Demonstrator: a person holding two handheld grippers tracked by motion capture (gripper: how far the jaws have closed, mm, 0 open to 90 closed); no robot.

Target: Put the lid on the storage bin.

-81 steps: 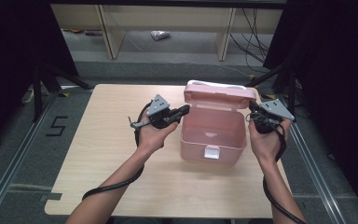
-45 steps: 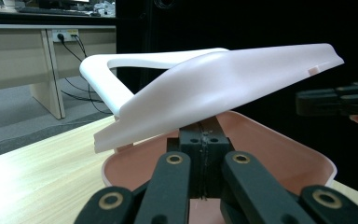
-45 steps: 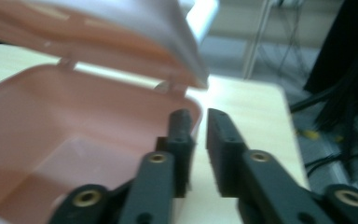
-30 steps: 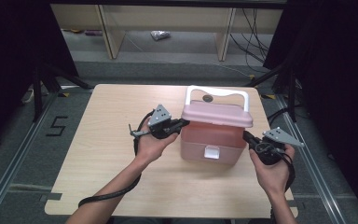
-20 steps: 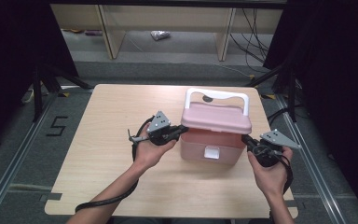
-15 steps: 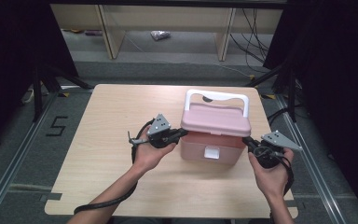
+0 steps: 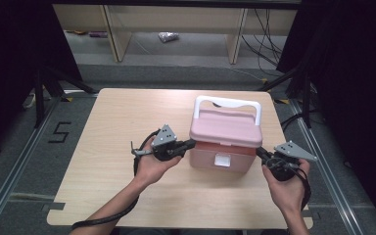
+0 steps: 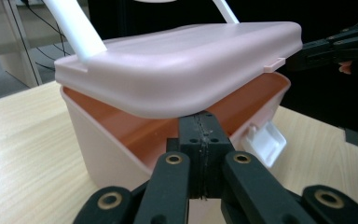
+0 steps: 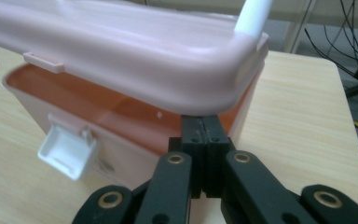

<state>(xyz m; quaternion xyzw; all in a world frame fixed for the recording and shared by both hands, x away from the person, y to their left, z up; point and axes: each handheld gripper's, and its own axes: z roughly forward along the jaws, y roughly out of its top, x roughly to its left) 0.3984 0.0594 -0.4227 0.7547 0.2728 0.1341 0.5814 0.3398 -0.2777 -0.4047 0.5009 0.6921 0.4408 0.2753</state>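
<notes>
High view, box: the pink box (image 7: 225, 142) stands on the table (image 7: 107, 117), right of its middle.
Lid: the lid (image 8: 182, 70) is lowered but not latched; it rests on both tips.
Left hand-held gripper (image 8: 199, 127): jaws together, holding nothing, tip under the lid's edge.
Right hand-held gripper (image 9: 199, 127): jaws together, holding nothing, tip under the other edge.
Risk: if one tip slips out first, the lid may drop crooked, and the white latch (image 9: 67, 148) may miss.

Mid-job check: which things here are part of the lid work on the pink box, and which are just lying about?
In the job:
- pink box
- its lid, propped ajar
- white latch
- left gripper, shut, tip under the lid edge
- right gripper, shut, likewise

Lying about:
- crumpled wrapper on the floor
- shelving behind the table
</notes>
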